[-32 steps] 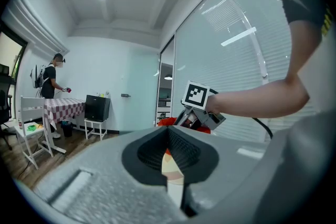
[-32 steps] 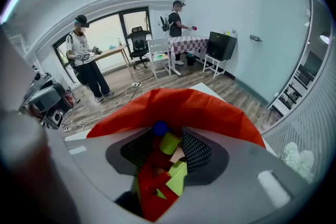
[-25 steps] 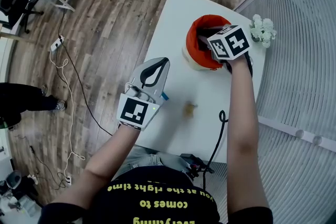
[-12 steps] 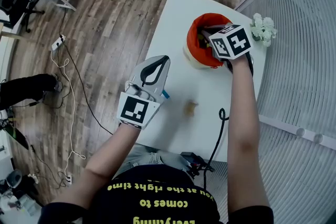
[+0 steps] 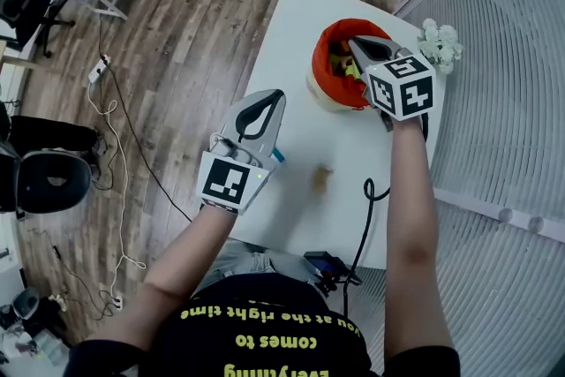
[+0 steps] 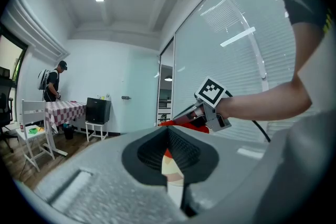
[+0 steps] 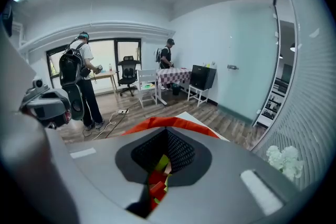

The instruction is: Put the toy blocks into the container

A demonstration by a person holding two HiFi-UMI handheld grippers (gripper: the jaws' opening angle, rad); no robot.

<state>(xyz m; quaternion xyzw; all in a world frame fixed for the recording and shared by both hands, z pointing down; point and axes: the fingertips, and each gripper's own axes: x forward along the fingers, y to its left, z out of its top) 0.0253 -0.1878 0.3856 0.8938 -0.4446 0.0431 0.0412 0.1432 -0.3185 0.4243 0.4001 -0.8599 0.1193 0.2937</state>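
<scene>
An orange-red container stands on the white table with several coloured blocks inside. My right gripper hovers over its rim, tilted down, jaws shut with nothing between them; in the right gripper view red and green blocks show below the jaws. My left gripper is held over the table's left edge, jaws together and empty, pointing towards the container and the right gripper. One small brownish block lies on the table between the arms.
White flowers sit behind the container at the table's far right corner. A black cable runs over the front right edge. A small blue piece shows beside the left gripper. Chairs, tables and people are across the room.
The right gripper has lifted out of the container and tipped back, so its jaws now show above the rim. The left gripper stayed put. The person at the floor's left edge has walked out of view.
</scene>
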